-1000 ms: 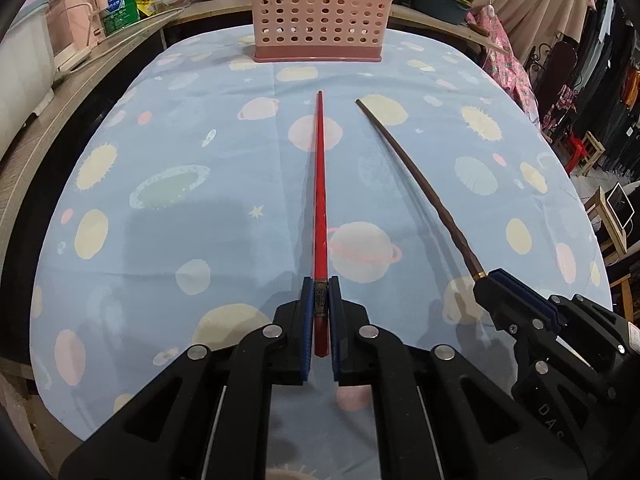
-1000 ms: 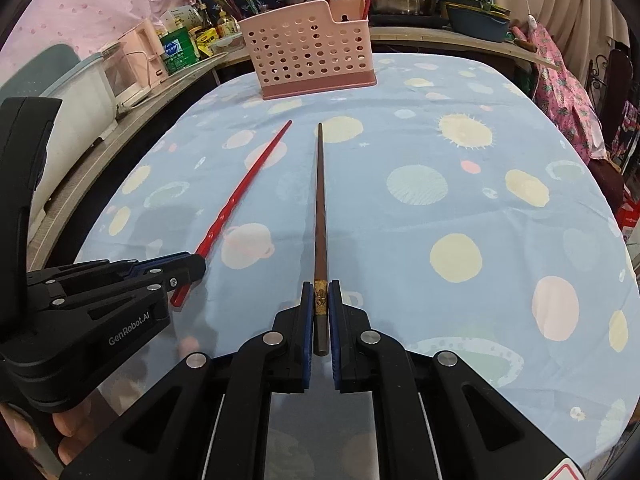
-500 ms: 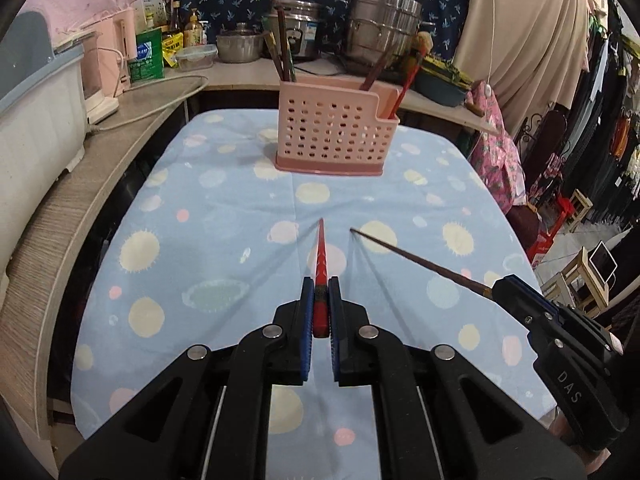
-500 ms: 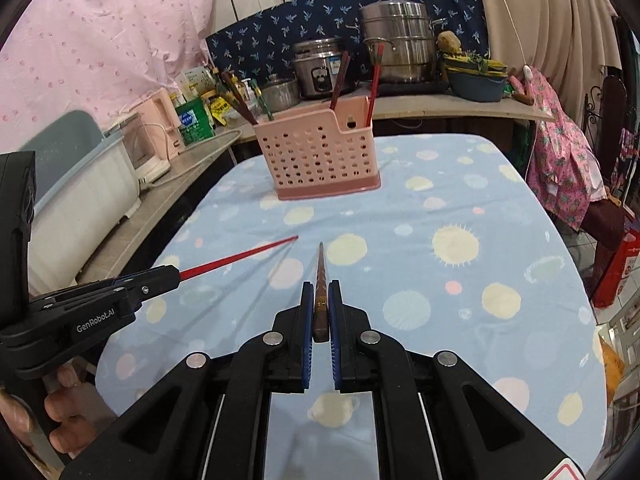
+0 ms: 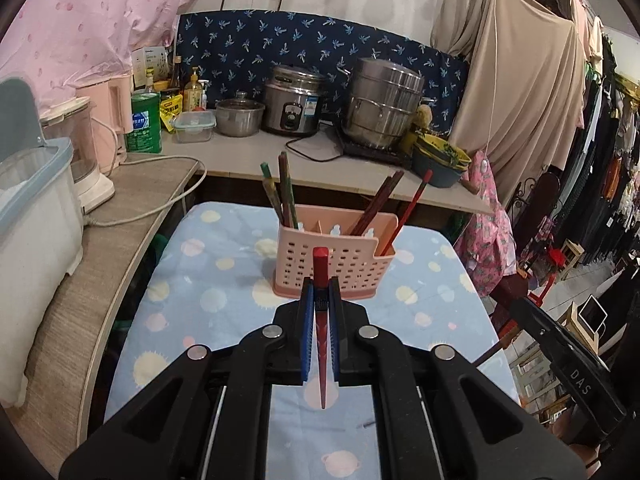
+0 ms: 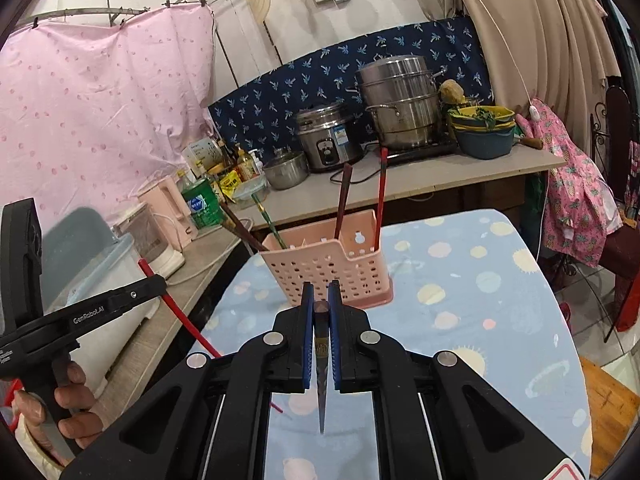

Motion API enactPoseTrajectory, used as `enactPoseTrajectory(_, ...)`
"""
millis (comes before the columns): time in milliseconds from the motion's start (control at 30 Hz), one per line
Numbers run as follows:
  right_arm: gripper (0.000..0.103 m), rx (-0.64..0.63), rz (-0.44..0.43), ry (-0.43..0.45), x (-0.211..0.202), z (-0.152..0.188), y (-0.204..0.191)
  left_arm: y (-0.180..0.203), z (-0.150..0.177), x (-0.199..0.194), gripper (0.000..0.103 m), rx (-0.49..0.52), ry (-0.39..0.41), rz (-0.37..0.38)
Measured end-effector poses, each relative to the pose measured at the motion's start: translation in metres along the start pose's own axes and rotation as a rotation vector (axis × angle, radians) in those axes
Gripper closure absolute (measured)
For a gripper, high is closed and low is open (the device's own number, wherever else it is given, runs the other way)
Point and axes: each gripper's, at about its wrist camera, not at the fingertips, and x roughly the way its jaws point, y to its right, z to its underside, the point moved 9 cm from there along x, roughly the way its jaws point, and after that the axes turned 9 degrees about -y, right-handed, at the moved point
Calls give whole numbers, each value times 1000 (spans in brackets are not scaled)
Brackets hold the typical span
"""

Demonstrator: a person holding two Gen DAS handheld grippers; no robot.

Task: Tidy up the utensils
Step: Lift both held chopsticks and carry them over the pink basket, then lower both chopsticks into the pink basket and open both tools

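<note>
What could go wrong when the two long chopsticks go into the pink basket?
1. The left gripper pinches the red chopstick near its top, and the right gripper pinches the brown chopstick the same way. The long tips hang free, so they might swing and miss.
2. The pink basket already holds leaning chopsticks, which might block a new one.
3. The basket looks light, so a poke against its wall might tip it.
</note>
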Motion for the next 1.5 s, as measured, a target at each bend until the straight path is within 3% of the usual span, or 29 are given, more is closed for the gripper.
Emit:
enactPoseTrajectory(467, 96, 44, -58, 207, 13, -162, -6, 4, -143, -18, 96, -40, 211, 3)
enactPoseTrajectory(700, 96, 52, -36, 234, 46, -212, -4, 1, -177, 8, 96, -36, 241, -40)
enactPoseTrajectory(833, 96, 47, -7, 206, 73, -213, 2, -6, -177, 36, 96, -40, 203, -54)
enactPoseTrajectory(1067, 96, 54, 2, 112, 122, -183, 13, -19, -161, 78, 96, -69, 128, -41)
enactPoseTrajectory(1333, 95, 48, 16, 54, 151, -162, 15, -24, -147, 102, 95, -88, 82, -28)
enactPoseTrajectory(1400, 92, 41, 21, 47, 154, -159, 15, -26, -144, 106, 83, -92, 72, -19)
enactPoseTrajectory(1433, 91, 40, 22, 44, 155, -158, 15, -27, -143, 106, 70, -94, 72, -20)
enactPoseTrajectory(1500, 87, 40, 23, 41, 154, -156, 15, -30, -141, 104, 64, -95, 91, -44)
